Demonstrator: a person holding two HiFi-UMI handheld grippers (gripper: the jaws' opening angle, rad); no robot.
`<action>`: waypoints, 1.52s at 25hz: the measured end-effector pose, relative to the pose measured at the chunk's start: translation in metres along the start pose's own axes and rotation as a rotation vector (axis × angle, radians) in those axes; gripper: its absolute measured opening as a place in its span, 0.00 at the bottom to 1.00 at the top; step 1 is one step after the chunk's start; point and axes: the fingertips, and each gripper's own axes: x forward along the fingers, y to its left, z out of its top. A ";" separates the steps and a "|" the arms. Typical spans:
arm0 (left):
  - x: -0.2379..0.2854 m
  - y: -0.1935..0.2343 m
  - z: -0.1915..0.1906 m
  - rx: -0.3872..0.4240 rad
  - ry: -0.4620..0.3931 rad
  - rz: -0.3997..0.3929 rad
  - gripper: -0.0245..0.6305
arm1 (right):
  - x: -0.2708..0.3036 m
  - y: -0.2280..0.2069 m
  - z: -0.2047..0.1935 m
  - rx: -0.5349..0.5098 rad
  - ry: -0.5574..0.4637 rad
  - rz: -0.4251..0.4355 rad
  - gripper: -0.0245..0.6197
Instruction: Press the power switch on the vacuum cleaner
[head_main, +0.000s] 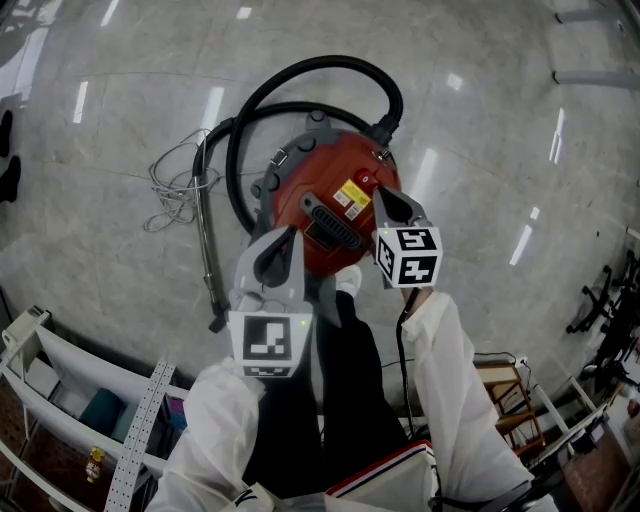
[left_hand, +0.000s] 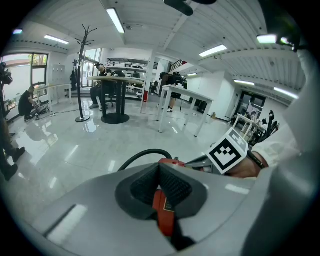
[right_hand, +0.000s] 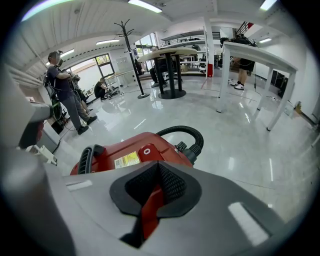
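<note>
A red canister vacuum cleaner lies on the glossy floor just ahead of my feet. Its black hose loops round behind it, and a metal wand lies to its left. A round red power button with a white mark sits on top, beside a yellow label. My right gripper hovers shut and empty over the vacuum's right top, its tip close to the button. My left gripper is also shut and empty, above the vacuum's near left side. In the gripper views, the left gripper and right gripper both point over the red body.
A loose grey cord coils on the floor left of the wand. A white shelf rack stands at lower left and a wooden stool at lower right. Beyond are tables, a coat stand and a person.
</note>
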 end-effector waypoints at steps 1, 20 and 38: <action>0.000 0.000 0.000 0.000 0.000 0.000 0.04 | 0.000 0.000 0.000 -0.001 -0.001 0.000 0.04; -0.019 -0.011 0.014 0.039 -0.024 0.001 0.04 | -0.027 -0.001 0.005 0.025 -0.018 -0.027 0.04; -0.090 -0.007 0.065 0.116 -0.083 0.055 0.04 | -0.140 0.017 0.045 0.042 -0.140 -0.056 0.04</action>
